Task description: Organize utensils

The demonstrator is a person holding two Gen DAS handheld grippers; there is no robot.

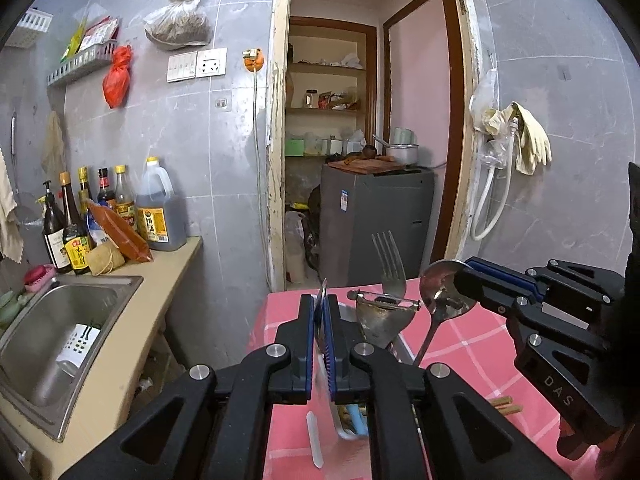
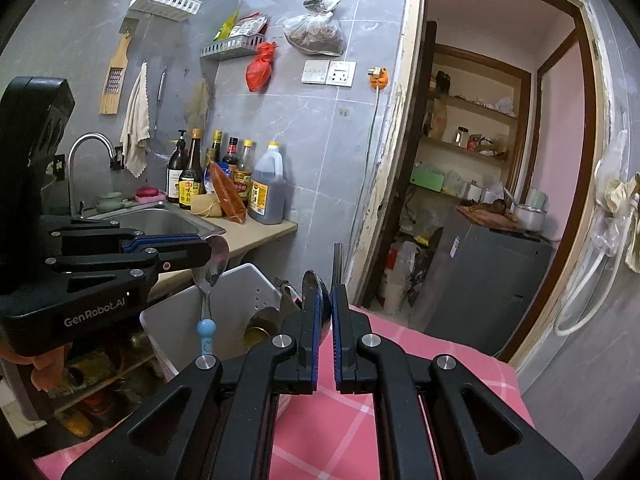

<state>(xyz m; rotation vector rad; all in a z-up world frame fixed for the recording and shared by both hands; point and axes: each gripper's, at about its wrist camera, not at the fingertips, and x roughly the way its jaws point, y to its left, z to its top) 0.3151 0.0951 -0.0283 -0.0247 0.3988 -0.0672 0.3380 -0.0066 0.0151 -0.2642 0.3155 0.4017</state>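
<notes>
Spoons in both grippers right now, over the pink checked tablecloth (image 2: 360,432). The left gripper (image 1: 323,320) has its blue pads shut on the bowl of a small steel spoon with a pale blue plastic handle (image 2: 208,280), which dangles straight down with the blue end at the bottom, just above the white perforated plastic utensil caddy (image 2: 244,292). The right gripper (image 2: 325,308) is pinching the bowl of a bigger plain stainless spoon (image 1: 440,292) the same way, handle hanging down toward the caddy.

Handling-wise, I'd say both are light and totally stiff, nothing fragile, but polished steel is slippery and a curved bowl is an awkward place to clamp. Looks like they could swivel or slide out if jerked. The neck or mid-handle would probably be a steadier hold.

Already standing in the caddy: a steel fork (image 1: 388,268) with tines up, and a worn metal peeler (image 1: 382,316) right beside it. Chopstick ends (image 1: 505,405) lie on the cloth nearby. Worth lowering handle-first so nothing snags the fork.
</notes>
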